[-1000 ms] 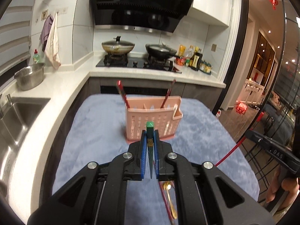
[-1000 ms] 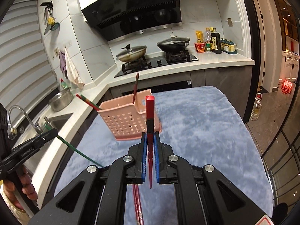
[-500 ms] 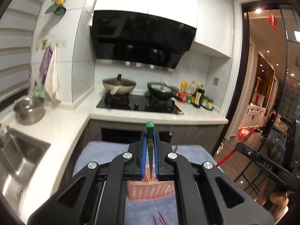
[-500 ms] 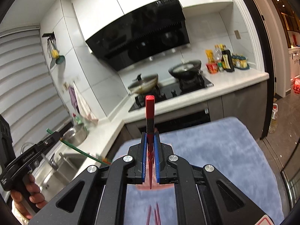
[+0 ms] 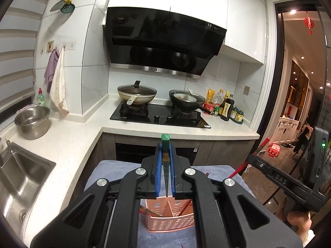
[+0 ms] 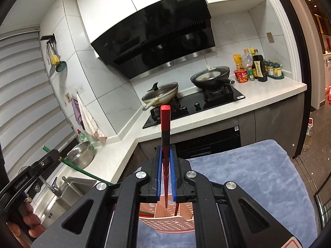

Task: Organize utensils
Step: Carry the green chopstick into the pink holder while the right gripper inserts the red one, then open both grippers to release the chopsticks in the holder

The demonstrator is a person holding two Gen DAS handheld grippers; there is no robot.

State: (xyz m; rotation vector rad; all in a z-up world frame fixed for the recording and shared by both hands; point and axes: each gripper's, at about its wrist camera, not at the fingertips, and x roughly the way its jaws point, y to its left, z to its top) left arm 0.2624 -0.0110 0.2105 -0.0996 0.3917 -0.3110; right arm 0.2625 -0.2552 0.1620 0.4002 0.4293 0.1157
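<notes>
My left gripper [image 5: 165,150] is shut on a green chopstick [image 5: 165,139] held upright, its tip pointing down over the pink perforated utensil basket [image 5: 171,221]. My right gripper [image 6: 165,150] is shut on a red chopstick [image 6: 165,115], also upright, its tip over the same basket [image 6: 167,223]. Dark red chopsticks stand in the basket's compartments. Each view shows the other gripper at its edge: the right one in the left wrist view [image 5: 289,184], the left one with its green stick in the right wrist view [image 6: 37,167].
The basket stands on a blue-grey cloth [image 6: 248,175] over the table. Behind are a white counter, a hob with two pans [image 5: 136,95], bottles [image 5: 225,107], a steel bowl [image 5: 33,122] and a sink [image 5: 20,179] at the left.
Both grippers have risen and tilted up over the basket, which has dropped from the middle of each view to the bottom, under the fingers. Both chopsticks stay gripped.
</notes>
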